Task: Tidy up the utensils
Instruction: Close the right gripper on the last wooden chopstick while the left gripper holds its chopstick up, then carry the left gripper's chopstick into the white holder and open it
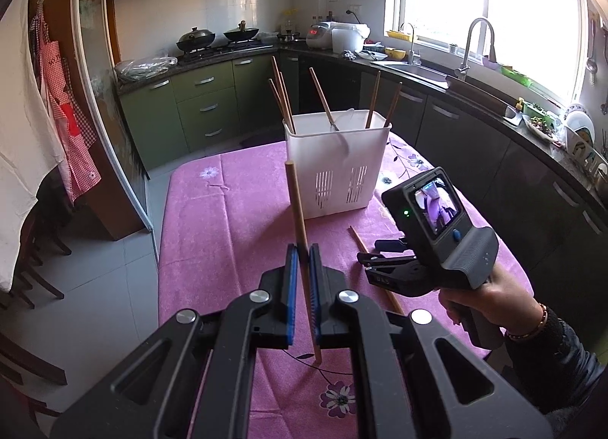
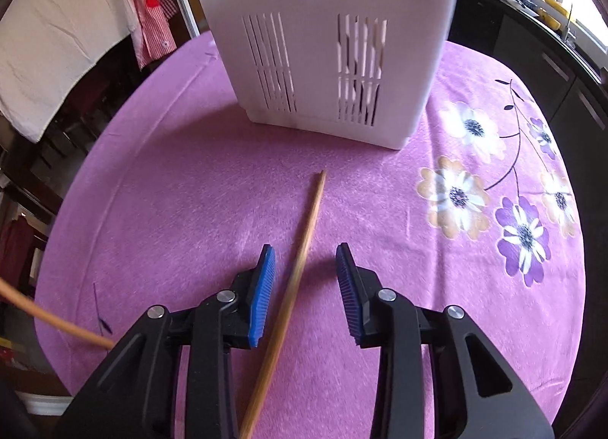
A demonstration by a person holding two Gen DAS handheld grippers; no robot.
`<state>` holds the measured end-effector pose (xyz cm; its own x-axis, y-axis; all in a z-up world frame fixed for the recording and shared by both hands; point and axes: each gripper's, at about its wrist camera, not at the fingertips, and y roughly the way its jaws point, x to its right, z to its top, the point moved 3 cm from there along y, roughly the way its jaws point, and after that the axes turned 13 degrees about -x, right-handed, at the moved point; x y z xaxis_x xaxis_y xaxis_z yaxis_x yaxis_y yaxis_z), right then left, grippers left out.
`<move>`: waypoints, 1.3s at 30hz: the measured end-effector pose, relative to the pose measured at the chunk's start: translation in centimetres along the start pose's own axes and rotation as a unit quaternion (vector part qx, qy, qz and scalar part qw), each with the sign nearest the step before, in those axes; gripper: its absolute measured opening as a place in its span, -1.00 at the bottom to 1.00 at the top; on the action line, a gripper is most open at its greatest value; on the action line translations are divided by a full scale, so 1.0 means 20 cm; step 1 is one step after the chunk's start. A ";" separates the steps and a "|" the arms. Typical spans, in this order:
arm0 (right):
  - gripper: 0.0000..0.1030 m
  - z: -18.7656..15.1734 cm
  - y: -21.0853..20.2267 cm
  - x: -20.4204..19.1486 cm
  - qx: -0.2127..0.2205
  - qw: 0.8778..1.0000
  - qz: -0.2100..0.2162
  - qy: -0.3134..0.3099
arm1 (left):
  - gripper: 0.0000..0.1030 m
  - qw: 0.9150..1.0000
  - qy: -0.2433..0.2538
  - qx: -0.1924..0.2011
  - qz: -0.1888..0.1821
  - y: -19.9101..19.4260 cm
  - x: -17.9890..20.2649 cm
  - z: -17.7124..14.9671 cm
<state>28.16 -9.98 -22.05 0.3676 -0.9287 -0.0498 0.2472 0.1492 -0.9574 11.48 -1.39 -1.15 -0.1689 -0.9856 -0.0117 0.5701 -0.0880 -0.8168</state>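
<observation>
Chopsticks are the things to tidy up, and one chopstick (image 1: 300, 222) is pinched tight in the left gripper (image 1: 303, 268). Its blue pads (image 1: 292, 275) press on the stick from both sides. The stick stands almost straight up, with its top end near the front wall of the white basket (image 1: 338, 157) and its low end down by the purple tablecloth (image 1: 228, 218).

The right gripper (image 2: 306, 287) has its jaws apart. A second chopstick (image 2: 300, 268) lies flat on the cloth between the blue pads (image 2: 264, 294), and the pads do not touch it. The tip of this stick points toward the basket and stops a little short of it. From the left wrist view, a hand (image 1: 490, 298) with a bracelet holds the right gripper, on the right side of the basket and closer to the camera.

The basket (image 2: 323, 59) stands upright on the cloth, with slots cut low in its front wall. More chopsticks (image 1: 283, 97) lean inside it, some at its left end and some at its right end. A spoon (image 1: 323, 100) with a wooden handle sits in the middle of it.

White and purple flowers (image 2: 524, 233) are printed on the cloth to the right of the basket. Behind the basket are green cupboards (image 1: 205, 104), a stove with two black pans (image 1: 195, 38), and a sink (image 1: 410, 66) under a bright window
</observation>
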 end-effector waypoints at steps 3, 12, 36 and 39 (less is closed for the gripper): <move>-0.51 0.02 0.02 -0.02 0.000 1.000 -0.018 -0.006 | -0.88 1.000 0.000 0.000 -0.001 0.00 0.00 0.00; -0.87 0.03 0.01 -0.03 0.008 1.000 0.005 -0.003 | -0.87 1.000 0.001 0.000 0.001 0.00 -0.01 0.00; -0.87 -0.48 -0.94 0.13 0.241 0.970 0.026 0.004 | -0.87 1.000 0.005 0.001 0.020 -0.01 0.01 -0.02; -0.87 -0.54 -0.96 0.13 0.245 0.969 0.033 0.004 | -0.87 1.000 0.005 0.001 0.018 -0.01 0.01 -0.02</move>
<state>14.77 -18.88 -6.86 0.3904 -0.9139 -0.1110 0.6196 0.3501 -0.7025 11.02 -1.55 -1.15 -0.1557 -0.9867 -0.0463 0.5769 -0.0528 -0.8151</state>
